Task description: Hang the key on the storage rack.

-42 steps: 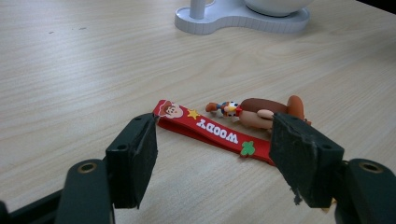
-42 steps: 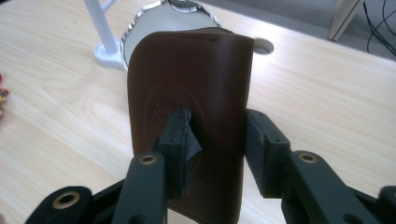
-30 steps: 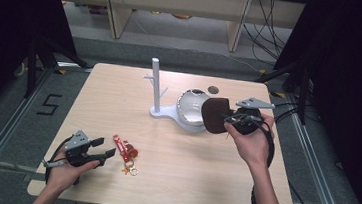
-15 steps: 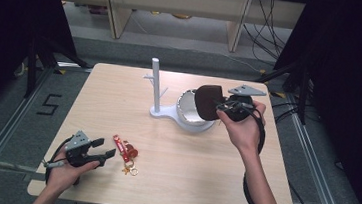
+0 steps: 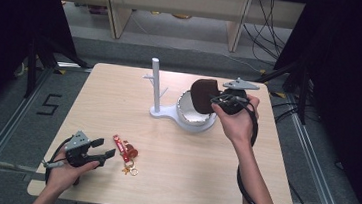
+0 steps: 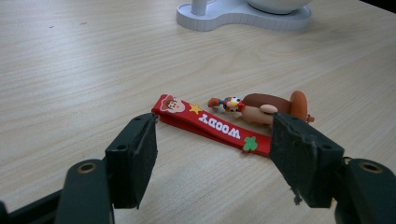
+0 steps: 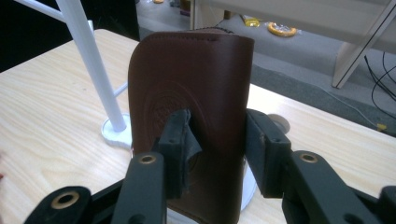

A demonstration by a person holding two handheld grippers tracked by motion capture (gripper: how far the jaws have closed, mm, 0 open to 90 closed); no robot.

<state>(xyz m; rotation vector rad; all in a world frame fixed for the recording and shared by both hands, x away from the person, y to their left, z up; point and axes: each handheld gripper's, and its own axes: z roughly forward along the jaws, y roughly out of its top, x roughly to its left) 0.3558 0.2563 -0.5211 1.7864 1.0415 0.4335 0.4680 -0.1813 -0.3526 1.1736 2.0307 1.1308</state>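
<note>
Your right gripper (image 5: 217, 101) is clamped on the brown leather case (image 7: 196, 112), lifted over the white bowl (image 5: 193, 117) probably for placing, while your left gripper (image 5: 105, 152) waits with jaws apart beside the red keychain (image 6: 212, 125).

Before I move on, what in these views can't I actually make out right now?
- Inside of the white bowl: high view, covered by the brown leather pouch.
- The pouch's lower edge: right gripper view, cut off behind the right gripper fingers.
- Keychain ring end: left gripper view, hidden behind the left gripper finger.
- Embossed mark on the pouch: too faint.
</note>
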